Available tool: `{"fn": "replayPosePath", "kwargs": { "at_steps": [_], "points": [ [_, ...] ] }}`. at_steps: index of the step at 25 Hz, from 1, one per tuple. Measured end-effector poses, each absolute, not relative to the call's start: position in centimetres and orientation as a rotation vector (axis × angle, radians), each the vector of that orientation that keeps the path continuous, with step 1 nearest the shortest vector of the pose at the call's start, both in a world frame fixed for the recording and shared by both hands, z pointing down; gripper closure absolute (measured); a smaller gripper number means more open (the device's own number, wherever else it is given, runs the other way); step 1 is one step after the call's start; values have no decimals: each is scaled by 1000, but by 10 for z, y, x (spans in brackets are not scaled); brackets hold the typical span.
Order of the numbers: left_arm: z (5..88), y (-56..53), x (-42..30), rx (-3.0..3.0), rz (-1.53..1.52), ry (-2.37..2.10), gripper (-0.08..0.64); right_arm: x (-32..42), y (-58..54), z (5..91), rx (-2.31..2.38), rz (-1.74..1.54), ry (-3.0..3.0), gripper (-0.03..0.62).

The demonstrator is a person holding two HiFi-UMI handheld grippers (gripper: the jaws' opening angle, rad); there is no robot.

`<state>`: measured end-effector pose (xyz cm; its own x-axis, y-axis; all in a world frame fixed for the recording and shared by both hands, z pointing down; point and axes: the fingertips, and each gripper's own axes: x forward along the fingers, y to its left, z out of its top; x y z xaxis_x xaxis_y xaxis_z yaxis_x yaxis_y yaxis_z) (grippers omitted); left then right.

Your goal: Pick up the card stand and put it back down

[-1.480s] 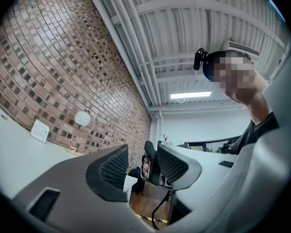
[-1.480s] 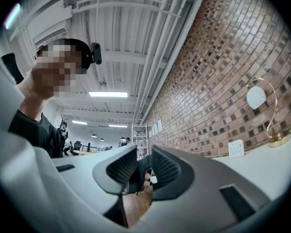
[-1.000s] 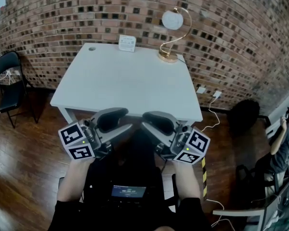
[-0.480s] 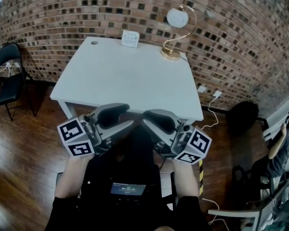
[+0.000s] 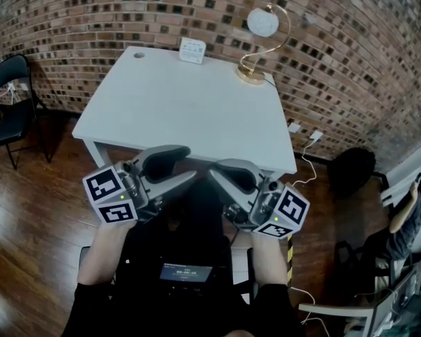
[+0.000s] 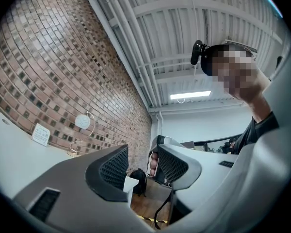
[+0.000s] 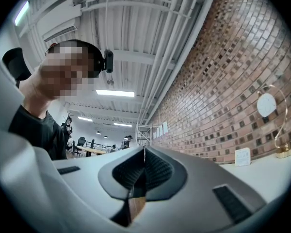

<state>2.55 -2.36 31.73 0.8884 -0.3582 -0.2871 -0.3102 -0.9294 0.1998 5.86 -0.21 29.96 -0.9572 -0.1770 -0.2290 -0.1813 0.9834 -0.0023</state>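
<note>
brick wall (image 5: 323, 62) fills the top of the head view, with a white table (image 5: 182, 118) pushed up against it. the card stand (image 5: 192, 50) stands upright at the table's far edge, top centre of the frame, just in front of the bricks. it is probably set there so its face looks across the table. a gold arc lamp (image 5: 262, 22) with a white globe stands to its right, near the far corner. a black folding chair (image 5: 14, 111) waits at the left edge.

both grippers are at lower centre, tucked close to the person's body. they are short of the table's near edge and well apart from the card stand. it looks like a resting pose, not a reach.

the left gripper (image 5: 191, 163) has its jaws spread, and its own view shows only floor and the other gripper through the gap. the right gripper (image 5: 214, 174) has just been closing its jaws. its own view shows the pads pressed together with nothing between them.

the card stand standing free on the table fits either a stand waiting to be lifted or one already set back down.

for writing, the card's face carries faint print too small to read. the gripper cubes bear black-and-white square markers and no words. a small screen (image 5: 186, 273) at the person's chest shows pale digits i cannot make out, and no brand is visible anywhere.
</note>
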Motion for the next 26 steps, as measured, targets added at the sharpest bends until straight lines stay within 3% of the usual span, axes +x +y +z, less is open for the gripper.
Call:
{"fn": "replayPosePath", "kwargs": {
  "at_steps": [26],
  "points": [
    [315,-25,24,2904,-489,-514,373,51,-2,291,-272,105,2884,571]
  ]
}}
